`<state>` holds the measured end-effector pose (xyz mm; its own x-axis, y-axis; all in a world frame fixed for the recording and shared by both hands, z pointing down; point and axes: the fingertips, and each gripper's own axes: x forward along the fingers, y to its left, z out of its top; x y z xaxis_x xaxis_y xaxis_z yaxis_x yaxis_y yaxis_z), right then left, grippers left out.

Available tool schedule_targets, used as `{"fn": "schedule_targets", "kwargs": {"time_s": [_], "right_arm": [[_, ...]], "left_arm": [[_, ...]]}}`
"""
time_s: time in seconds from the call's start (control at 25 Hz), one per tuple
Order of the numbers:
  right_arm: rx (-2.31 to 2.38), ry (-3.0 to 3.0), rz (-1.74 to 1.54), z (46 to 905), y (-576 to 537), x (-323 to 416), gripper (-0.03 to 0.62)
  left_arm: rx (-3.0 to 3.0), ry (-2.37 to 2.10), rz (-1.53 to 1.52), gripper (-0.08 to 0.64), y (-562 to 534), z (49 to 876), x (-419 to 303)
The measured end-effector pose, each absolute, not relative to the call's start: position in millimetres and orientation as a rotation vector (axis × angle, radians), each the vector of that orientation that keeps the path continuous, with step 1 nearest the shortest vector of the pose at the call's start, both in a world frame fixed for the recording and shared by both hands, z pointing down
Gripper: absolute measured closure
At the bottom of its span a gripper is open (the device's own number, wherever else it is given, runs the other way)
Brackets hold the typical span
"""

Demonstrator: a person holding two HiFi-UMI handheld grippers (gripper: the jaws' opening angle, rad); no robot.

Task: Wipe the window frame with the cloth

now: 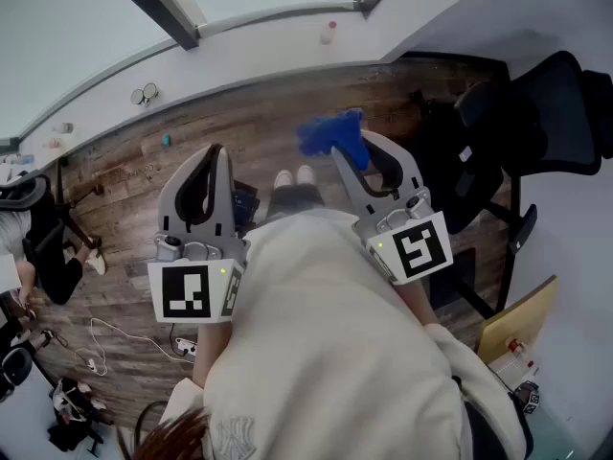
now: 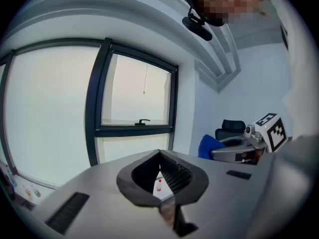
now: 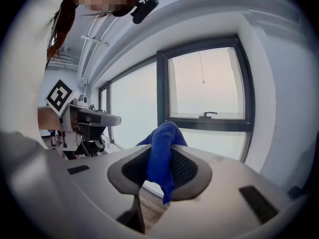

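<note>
Spanning the wall ahead, the dark window frame [image 3: 162, 98] stands apart from both grippers, above a wooden floor [image 1: 259, 132]. The right gripper [image 1: 354, 161] pinches the blue cloth [image 3: 162, 158] in mid-air, short of the frame. The left gripper [image 2: 159, 154] has its jaw tips pressed together, holding nothing. A small bottle [image 1: 328, 33] stands on the sill.

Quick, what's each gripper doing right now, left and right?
Left gripper: jaws closed, nothing between them.
Right gripper: closed on the blue woven cloth.
</note>
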<state>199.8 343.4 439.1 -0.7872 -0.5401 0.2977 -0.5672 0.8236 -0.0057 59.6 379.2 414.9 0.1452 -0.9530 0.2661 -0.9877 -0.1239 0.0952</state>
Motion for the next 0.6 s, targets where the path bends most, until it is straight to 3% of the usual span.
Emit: {"fn": "schedule_targets", "kwargs": {"time_s": [0.6], "right_arm": [[0.839, -2.756, 0.179, 441, 339, 225, 0.489]], "left_arm": [[2.203, -1.872, 0.162, 0.551, 371, 407, 100]]}}
